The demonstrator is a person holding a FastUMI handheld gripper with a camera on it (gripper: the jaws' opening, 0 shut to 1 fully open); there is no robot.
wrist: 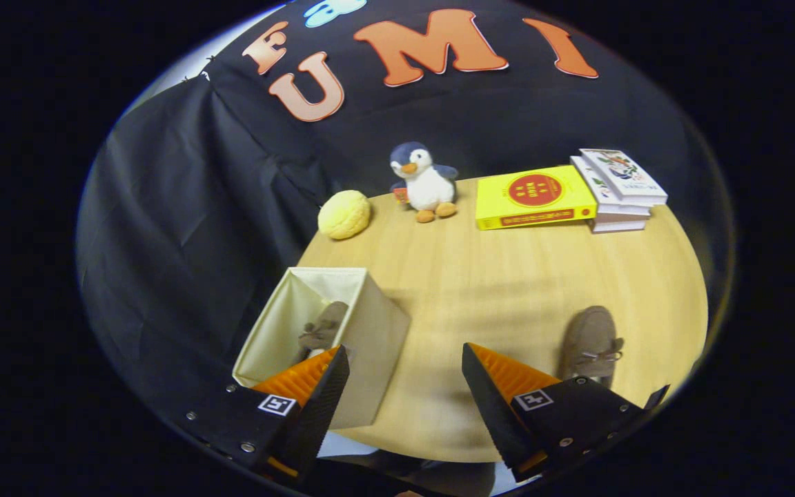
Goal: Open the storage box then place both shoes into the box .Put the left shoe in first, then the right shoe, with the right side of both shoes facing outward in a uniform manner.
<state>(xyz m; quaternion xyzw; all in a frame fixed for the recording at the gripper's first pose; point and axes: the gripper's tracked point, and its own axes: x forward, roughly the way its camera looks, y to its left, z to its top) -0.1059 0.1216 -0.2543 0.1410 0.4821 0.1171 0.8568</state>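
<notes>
Brown shoe [321,328]: inside open storage box [377,331], desk's left edge.
Second shoe [591,342]: desk's right edge.
Hand-held gripper [404,369]: fingers wide apart, empty.
Writing: unreadable.

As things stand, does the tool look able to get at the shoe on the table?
Probably yes: the tool is open and empty, and the shoe lies uncovered on the table just beyond its right finger, away from the box.

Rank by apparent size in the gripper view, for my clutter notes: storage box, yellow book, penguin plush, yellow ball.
1. storage box, though nearness to the camera inflates it
2. yellow book
3. penguin plush
4. yellow ball

The gripper is open.
</notes>
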